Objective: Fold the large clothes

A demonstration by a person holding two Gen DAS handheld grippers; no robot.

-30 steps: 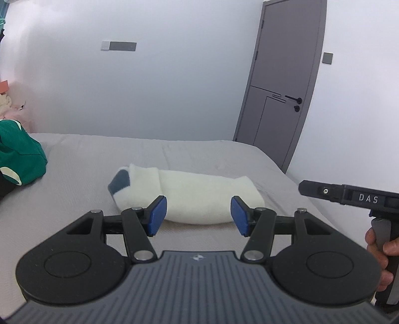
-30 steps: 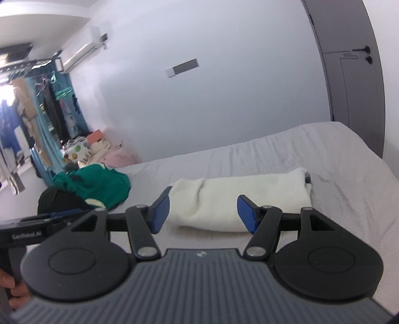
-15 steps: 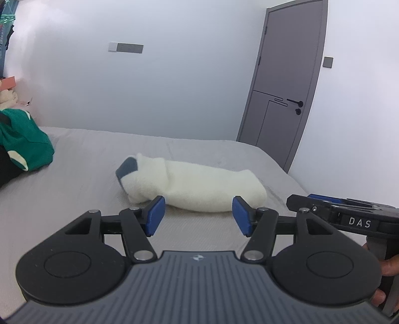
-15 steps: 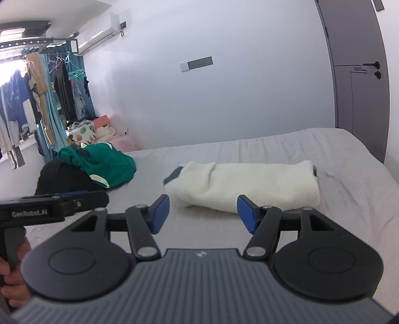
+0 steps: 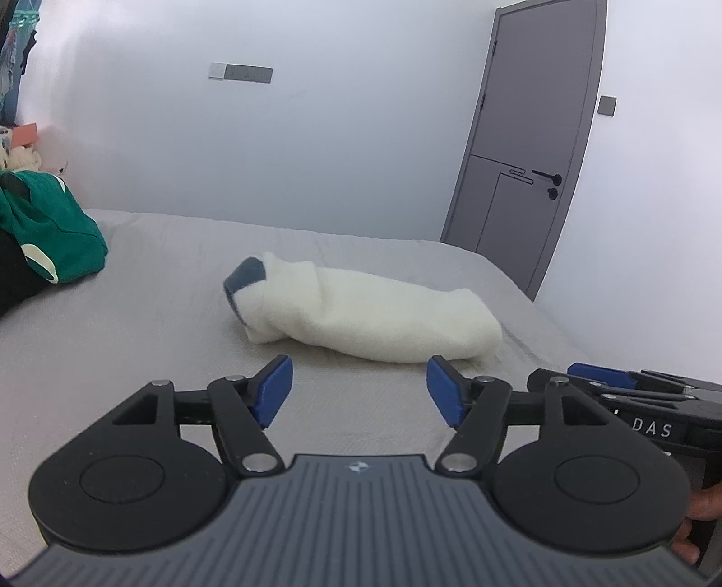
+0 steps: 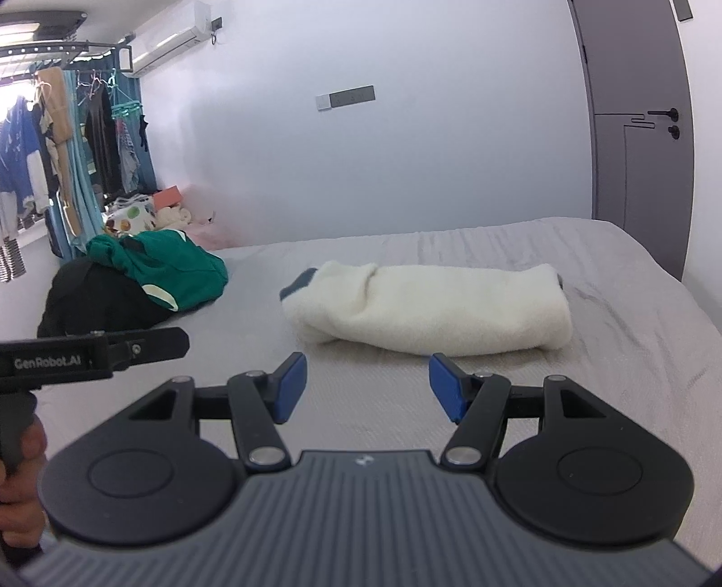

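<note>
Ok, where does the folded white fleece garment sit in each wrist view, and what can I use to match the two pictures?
Left wrist view: the white fleece garment lies mid-frame on the bed, just beyond the open left gripper.
Right wrist view: the garment lies centre-right, just beyond the open right gripper.
Shared landmark: the grey door, right of the garment in both views.

We see a grey door [image 5: 528, 149] with a black handle [image 5: 548, 177] closed in the white wall, a switch plate [image 5: 240, 72] mounted to its left. An air conditioner [image 6: 169, 38] hangs above a rack of hanging clothes [image 6: 67, 149], with soft toys [image 6: 171, 216] heaped in the corner below.
</note>
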